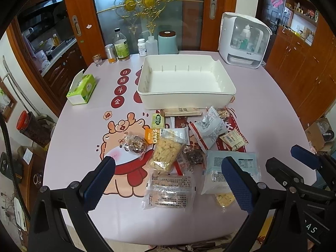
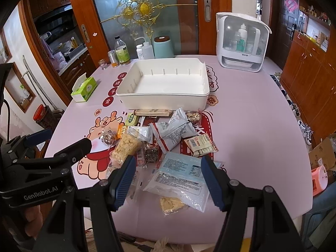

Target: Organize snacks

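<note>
Pink table [image 1: 262,109], white bin [image 1: 185,84], snack packets [image 1: 189,145], tissue box [image 1: 82,89]

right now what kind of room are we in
Most likely a home dining area beside a kitchen: a pink cartoon-print table cover, wooden-framed frosted glass sliding doors, and a kitchen counter with dishes beyond the doorway.

Bin [image 1: 187,96] mid surface [image 1: 262,109], snack pile [image 1: 189,140] just in front of it, tissue box [image 1: 82,88] well left, bottles [image 1: 121,46] behind bin at back-left, cabinet [image 1: 243,40] at back-right.
</note>
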Demonstrator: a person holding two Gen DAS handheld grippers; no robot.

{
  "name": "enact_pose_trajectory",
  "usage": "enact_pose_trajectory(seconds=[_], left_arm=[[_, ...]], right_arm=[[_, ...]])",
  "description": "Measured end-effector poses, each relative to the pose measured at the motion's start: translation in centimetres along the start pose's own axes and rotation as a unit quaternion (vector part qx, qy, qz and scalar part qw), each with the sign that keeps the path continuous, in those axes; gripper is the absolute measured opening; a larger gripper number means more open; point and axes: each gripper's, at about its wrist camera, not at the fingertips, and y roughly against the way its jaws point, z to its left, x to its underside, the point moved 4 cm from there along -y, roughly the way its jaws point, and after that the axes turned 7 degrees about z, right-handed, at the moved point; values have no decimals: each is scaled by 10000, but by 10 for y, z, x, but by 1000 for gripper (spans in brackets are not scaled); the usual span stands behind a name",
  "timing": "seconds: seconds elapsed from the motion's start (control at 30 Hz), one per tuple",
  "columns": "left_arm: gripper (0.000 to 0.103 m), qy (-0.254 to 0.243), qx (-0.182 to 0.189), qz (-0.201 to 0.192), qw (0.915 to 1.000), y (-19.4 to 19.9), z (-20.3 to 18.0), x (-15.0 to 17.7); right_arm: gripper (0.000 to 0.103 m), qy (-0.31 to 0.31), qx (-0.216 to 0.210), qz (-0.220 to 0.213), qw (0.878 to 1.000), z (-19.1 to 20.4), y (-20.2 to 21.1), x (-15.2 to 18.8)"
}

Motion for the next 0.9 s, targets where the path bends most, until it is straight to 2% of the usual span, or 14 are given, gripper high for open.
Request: enact_pose_trajectory(seconds=[0.9], left_arm=[[100, -3, -9, 101, 9999, -3, 1, 4]], right_arm=[[65, -13, 9, 11, 10000, 1, -2, 1]])
